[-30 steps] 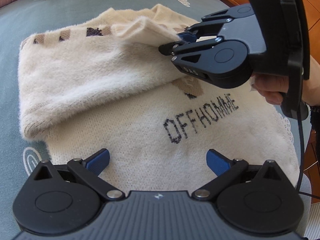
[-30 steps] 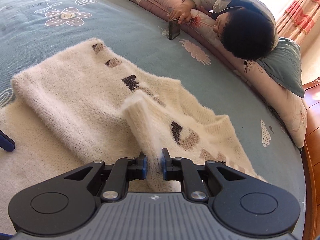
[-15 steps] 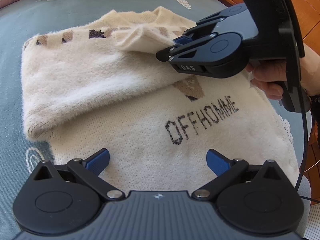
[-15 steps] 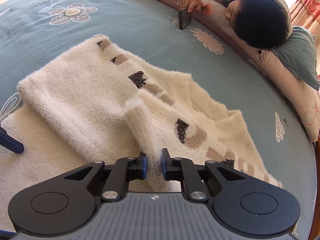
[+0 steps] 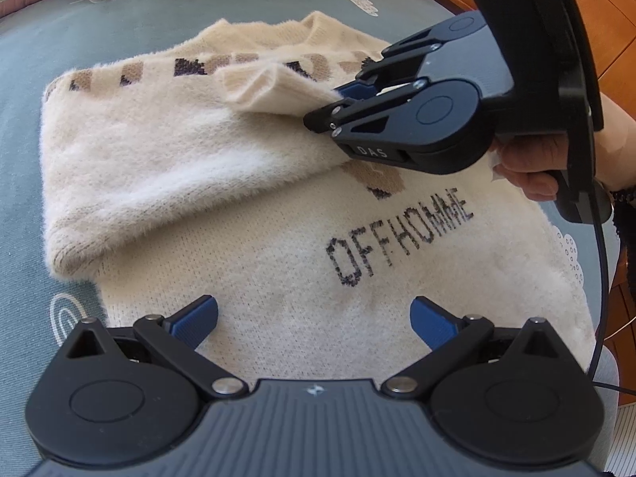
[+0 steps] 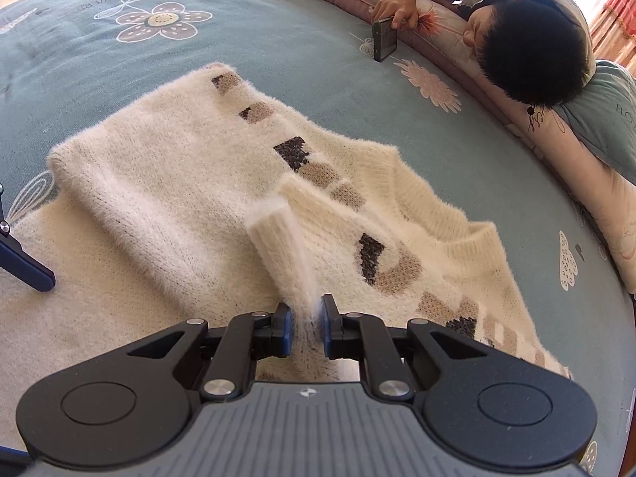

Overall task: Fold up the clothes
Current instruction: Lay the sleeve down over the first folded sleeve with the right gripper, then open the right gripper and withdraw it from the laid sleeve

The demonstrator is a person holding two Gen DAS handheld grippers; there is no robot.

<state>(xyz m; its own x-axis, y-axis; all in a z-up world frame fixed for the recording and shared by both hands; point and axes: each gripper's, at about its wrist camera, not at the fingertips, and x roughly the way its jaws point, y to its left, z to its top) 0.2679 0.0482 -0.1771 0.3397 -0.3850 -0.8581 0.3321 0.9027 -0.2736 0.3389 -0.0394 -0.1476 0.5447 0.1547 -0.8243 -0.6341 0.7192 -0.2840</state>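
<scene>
Fuzzy cream sleeve [image 6: 278, 234] (right claw [image 6: 305, 328] still pinching) now carried farther across sweater [image 5: 302, 278].

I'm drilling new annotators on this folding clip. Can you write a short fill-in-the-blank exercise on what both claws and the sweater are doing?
1. The right claw is shut on the sweater's ____.
2. The left claw is ____ and holds nothing.
3. The sweater carries the knitted word ____.
4. The sweater lies on a ____ bedspread with a flower print.

Missing words: sleeve; open; OFFHOMME; blue-grey
</scene>
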